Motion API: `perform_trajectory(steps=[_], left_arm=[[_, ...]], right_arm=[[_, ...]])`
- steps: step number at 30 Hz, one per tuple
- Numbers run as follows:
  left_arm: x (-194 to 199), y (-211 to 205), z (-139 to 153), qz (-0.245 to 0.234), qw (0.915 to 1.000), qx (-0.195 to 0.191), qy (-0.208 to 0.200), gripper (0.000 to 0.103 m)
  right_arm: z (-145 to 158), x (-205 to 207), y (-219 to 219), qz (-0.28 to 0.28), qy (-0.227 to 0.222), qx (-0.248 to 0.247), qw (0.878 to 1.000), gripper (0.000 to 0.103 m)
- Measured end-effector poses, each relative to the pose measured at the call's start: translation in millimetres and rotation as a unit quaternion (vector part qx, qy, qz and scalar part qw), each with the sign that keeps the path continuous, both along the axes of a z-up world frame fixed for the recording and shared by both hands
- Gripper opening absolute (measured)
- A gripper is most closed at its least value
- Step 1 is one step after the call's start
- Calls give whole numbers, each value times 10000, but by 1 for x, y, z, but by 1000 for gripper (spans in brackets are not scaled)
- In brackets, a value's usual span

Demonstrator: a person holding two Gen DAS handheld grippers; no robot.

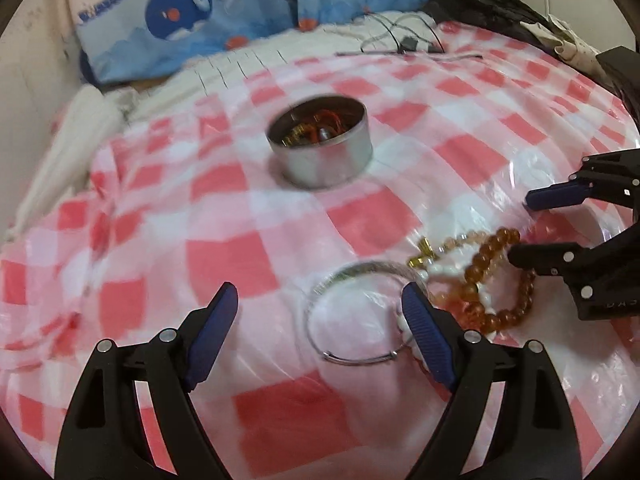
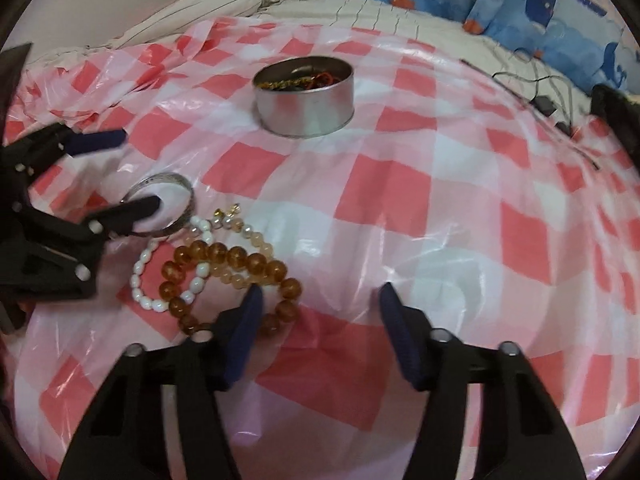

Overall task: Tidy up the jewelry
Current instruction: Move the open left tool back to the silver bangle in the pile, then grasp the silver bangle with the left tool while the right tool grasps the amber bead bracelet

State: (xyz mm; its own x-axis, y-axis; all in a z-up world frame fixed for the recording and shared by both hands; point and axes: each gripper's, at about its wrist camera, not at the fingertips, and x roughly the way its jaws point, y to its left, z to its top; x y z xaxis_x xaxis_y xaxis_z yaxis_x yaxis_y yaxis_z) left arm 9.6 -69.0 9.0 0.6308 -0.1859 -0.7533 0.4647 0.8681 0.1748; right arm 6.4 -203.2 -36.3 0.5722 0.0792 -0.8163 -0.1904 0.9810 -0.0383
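- Now the left gripper (image 1: pixel 320 316) stands with jaws apart around the thin silver bangle (image 1: pixel 352 316) near the red-and-white checked plastic sheet's (image 1: pixel 280 216) near edge.
- Right gripper (image 2: pixel 320 312), also apart, hovers beside the amber bead bracelet (image 2: pixel 232 276).
- Likely risk: the white pearl bracelet (image 2: pixel 168 272) touches the bangle and may drag along, missing the round metal tin (image 2: pixel 304 96).

Both tools look alike. The left gripper (image 1: pixel 320 320) has two matte black plastic arms with long slots cut through them, round silver rivets at the joints, and ribbed dark-blue pads (image 1: pixel 428 340) on the inner faces of its fingers. The right gripper (image 2: pixel 320 328) is built the same way — black slotted arms, silver rivets, blue ribbed pads (image 2: pixel 404 340) — with faint pale lettering on its body, too blurred to read.
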Motion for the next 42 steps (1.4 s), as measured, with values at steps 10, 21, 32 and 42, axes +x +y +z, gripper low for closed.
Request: perform_trajectory(steps=[10, 21, 32, 42], left_arm=[[12, 17, -7, 296, 9984, -378, 300, 78], [7, 2, -12, -122, 9994, -9, 334, 11], [18, 32, 3, 486, 9976, -462, 183, 3], [20, 26, -8, 363, 9980, -383, 347, 46]], right_arm=[[6, -2, -14, -321, -195, -71, 9993, 12], [-1, 5, -24, -502, -32, 2, 9987, 17], [20, 2, -44, -795, -429, 839, 9924, 12], [15, 6, -47, -860, -256, 849, 9923, 18]])
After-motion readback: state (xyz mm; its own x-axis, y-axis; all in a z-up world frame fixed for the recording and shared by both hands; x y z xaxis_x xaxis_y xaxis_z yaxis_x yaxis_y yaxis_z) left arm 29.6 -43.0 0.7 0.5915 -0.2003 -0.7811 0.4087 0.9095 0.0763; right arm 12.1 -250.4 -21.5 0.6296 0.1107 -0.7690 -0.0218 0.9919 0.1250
